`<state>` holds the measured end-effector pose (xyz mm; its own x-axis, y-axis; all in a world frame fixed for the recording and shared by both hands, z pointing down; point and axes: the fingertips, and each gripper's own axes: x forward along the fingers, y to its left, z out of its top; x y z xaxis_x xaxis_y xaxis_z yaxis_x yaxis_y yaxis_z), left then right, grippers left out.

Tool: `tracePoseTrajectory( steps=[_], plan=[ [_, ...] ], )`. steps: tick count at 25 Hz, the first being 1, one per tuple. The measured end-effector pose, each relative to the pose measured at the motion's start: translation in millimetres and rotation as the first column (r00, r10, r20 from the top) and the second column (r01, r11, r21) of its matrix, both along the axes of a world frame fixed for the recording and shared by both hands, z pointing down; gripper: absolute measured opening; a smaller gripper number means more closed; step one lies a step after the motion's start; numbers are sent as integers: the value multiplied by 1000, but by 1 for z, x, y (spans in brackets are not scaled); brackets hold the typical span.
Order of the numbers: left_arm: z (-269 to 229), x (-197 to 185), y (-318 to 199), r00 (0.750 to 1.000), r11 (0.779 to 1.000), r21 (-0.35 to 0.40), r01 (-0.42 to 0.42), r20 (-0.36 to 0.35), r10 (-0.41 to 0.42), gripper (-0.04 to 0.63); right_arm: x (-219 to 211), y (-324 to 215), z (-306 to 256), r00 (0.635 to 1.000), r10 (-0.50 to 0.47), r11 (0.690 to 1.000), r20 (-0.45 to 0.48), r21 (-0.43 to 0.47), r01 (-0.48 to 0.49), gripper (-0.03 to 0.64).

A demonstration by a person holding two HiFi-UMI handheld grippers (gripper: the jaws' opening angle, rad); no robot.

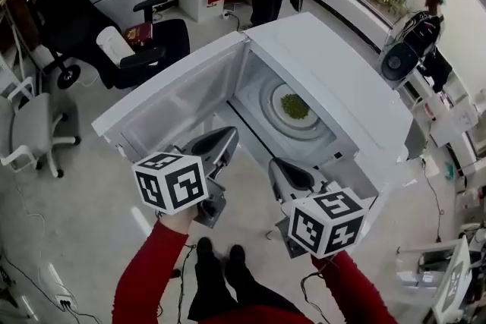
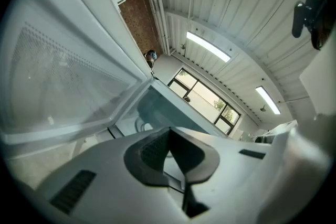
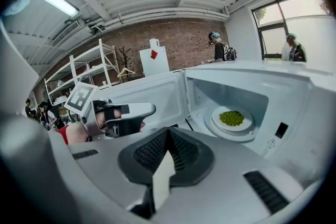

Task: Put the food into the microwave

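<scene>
Now, your left gripper has its jaws pressed together with nothing between them, and your right gripper looks the same: tips meeting, empty. In the head view both hang in front of the open microwave, below its mouth. The left one is close under the lower edge of the door. The right one sits further toward the right side and well apart from the door.

The door stands swung wide to the left of the opening, with its inner face toward you and its long side running away from the hinge to the left. In the left gripper view that face fills everything left of the jaws, with the opening ahead. So your left gripper is the nearer one to the door.

Inside the microwave a white plate lies flat, and the food — a small heap of green bits — rests in the middle of it, ahead and to the right of your right gripper. I can see nothing else in there.

By that, the food is already where the task wants it. What seems left is shutting the door — you'd need to come round to its outer face from the left.
</scene>
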<state>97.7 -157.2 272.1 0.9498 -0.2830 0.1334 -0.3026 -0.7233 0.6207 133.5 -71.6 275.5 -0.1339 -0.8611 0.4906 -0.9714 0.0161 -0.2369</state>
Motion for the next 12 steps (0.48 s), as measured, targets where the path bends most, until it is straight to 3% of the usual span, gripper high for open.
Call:
tracePoseTrajectory(
  steps=[12],
  plan=[
    [-30, -59, 60, 995, 985, 172, 23, 94, -39, 9, -15, 47, -21, 1000, -8, 998, 14, 68, 7, 14]
  ],
)
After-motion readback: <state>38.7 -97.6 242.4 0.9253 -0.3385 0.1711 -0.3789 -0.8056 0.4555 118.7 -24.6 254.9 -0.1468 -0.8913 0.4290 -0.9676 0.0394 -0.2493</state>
